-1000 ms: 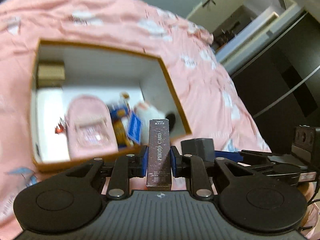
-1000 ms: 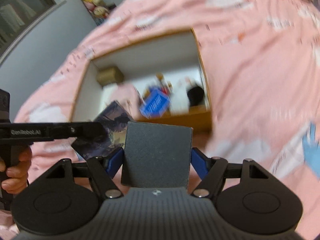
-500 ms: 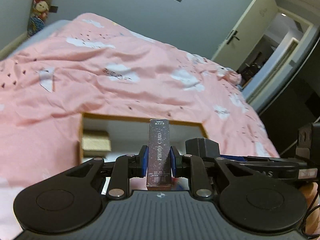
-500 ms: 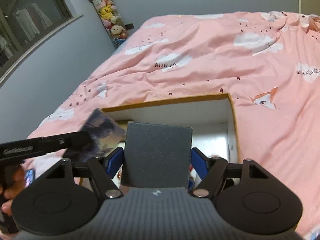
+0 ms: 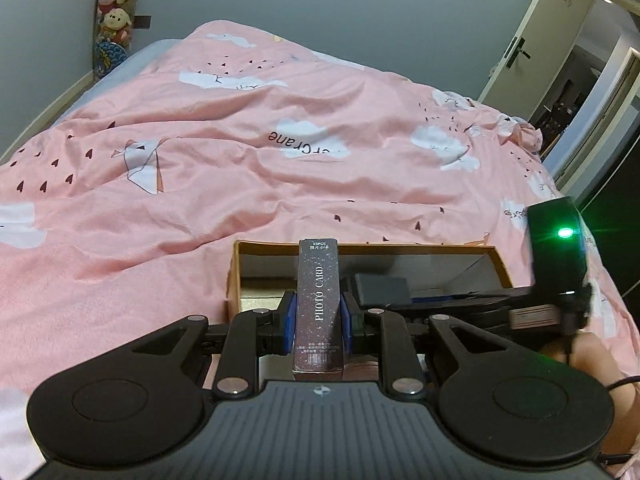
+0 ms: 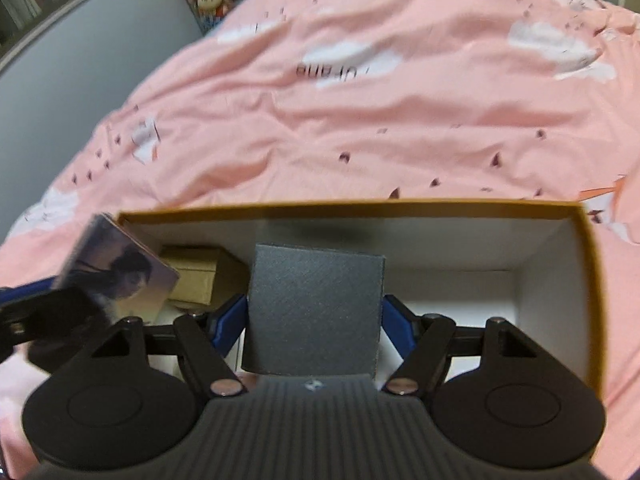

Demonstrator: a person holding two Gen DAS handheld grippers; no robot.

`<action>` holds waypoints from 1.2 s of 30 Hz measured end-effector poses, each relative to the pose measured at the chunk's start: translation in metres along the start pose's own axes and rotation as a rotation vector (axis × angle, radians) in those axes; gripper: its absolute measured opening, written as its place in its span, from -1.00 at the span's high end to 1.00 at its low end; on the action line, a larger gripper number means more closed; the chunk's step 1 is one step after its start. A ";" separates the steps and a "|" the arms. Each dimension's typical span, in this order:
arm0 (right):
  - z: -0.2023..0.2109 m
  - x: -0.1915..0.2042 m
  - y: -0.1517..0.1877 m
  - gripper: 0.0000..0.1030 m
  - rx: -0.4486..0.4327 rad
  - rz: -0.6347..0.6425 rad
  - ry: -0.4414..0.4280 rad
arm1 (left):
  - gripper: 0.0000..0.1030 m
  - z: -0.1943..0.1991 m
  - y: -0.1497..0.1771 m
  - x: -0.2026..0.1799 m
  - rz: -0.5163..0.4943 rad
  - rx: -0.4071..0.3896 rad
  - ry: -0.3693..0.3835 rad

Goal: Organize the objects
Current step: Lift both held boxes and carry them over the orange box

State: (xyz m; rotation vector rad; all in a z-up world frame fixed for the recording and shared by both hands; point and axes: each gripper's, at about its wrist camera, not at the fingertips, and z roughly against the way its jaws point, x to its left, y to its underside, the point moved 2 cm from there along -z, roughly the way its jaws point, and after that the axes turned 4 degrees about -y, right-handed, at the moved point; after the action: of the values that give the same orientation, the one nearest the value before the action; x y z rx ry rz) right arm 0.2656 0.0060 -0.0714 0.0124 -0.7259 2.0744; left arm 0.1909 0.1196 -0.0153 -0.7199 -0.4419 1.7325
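Left wrist view is filled mostly by a bed covered with a pink duvet printed with white clouds and small dark birds, set against a grey wall. On the duvet an open cardboard box with a brown rim and white inner walls is seen, well below the plush toys stacked in the far corner. An open door is seen at the right. The left gripper is clamped on a slim dark photo card box, which is held upright between the blue pads, just in front of the cardboard box's near left corner. To its right, the other gripper's body with a green light is seen, with part of a hand below it.

From the right wrist view, the right gripper is seen clenched on a dark grey box, gripped by its two sides and held above the interior of the cardboard box. A small tan carton is seen lying inside, in the far left corner. The photo card box is visible at the left, its picture face turned to the camera, over the cardboard box's left edge.
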 end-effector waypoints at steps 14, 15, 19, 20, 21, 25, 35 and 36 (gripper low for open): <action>-0.045 0.005 0.000 -0.47 0.127 -0.027 -0.064 | 0.52 -0.012 -0.001 0.010 0.012 0.016 -0.008; -0.045 0.006 -0.001 -0.47 0.125 -0.027 -0.064 | 0.52 -0.012 -0.001 0.009 0.011 0.016 -0.006; -0.044 0.006 0.000 -0.46 0.130 -0.022 -0.065 | 0.52 -0.014 0.000 0.011 0.019 0.017 -0.002; -0.043 0.006 0.001 -0.46 0.129 -0.023 -0.071 | 0.52 -0.014 0.000 0.011 0.020 0.018 -0.002; -0.042 0.006 0.001 -0.48 0.128 -0.024 -0.077 | 0.52 -0.013 0.001 0.011 0.021 0.018 -0.003; -0.035 0.006 0.002 -0.51 0.117 -0.022 -0.087 | 0.52 -0.010 0.000 0.011 0.019 0.010 0.000; -0.035 -0.007 0.004 -0.05 0.146 -0.072 -0.115 | 0.52 -0.008 -0.001 0.011 0.019 0.002 0.010; -0.036 -0.008 0.004 0.03 0.149 -0.078 -0.122 | 0.52 -0.008 0.000 0.011 0.021 0.003 0.011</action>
State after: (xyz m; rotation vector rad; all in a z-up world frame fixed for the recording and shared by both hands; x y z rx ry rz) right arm 0.2763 0.0165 -0.1058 0.2491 -0.6323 2.0613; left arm 0.1948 0.1297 -0.0235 -0.7341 -0.4259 1.7473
